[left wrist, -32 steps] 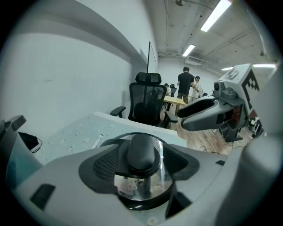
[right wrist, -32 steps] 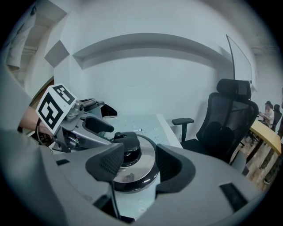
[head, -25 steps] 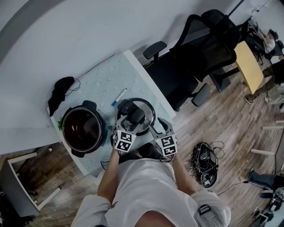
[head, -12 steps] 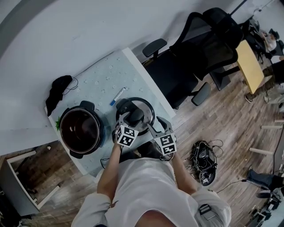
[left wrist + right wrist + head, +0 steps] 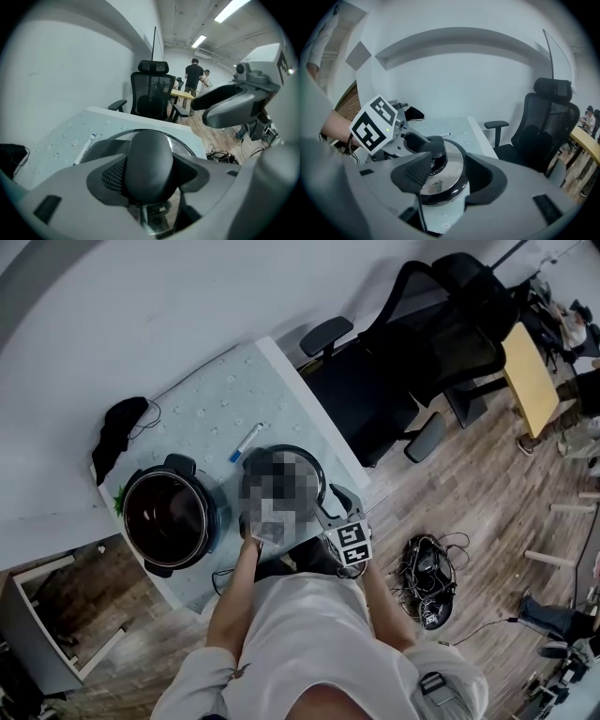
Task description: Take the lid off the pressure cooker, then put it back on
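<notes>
First, upper left of the head view: a black cloth (image 5: pixel 117 437) lies at the far corner of the pale counter (image 5: pixel 202 409).
Pressure cooker pot: open (image 5: pixel 172 472), dark inside, at the counter's left near corner, well apart from the cloth.
Marker pen: lies slanted (image 5: pixel 246 442) on the counter, between the pot and the lid, touching neither.
Left tool: its own view shows it (image 5: pixel 150 176) clamped on the lid's black knob (image 5: pixel 150 161), a ribbed pad pressed to each side.
Lid: shiny with a black rim (image 5: pixel 452 171), right of the pot at the counter's near right edge; no view settles whether it rests on the counter or is held just above it.
Right tool: its view shows the jaws (image 5: pixel 445 178) wide apart and holding nothing, with the lid's rim seen between them; contact with the rim cannot be told.
Only in the right tool's view: the left tool's marker cube (image 5: pixel 375 124) beside the knob.
Hidden in the head view: a mosaic patch covers the left tool, the knob and most of the lid.
Right of the counter: a black office chair (image 5: pixel 412 343).
Lower right floor: a tangle of cables (image 5: pixel 427 587).
</notes>
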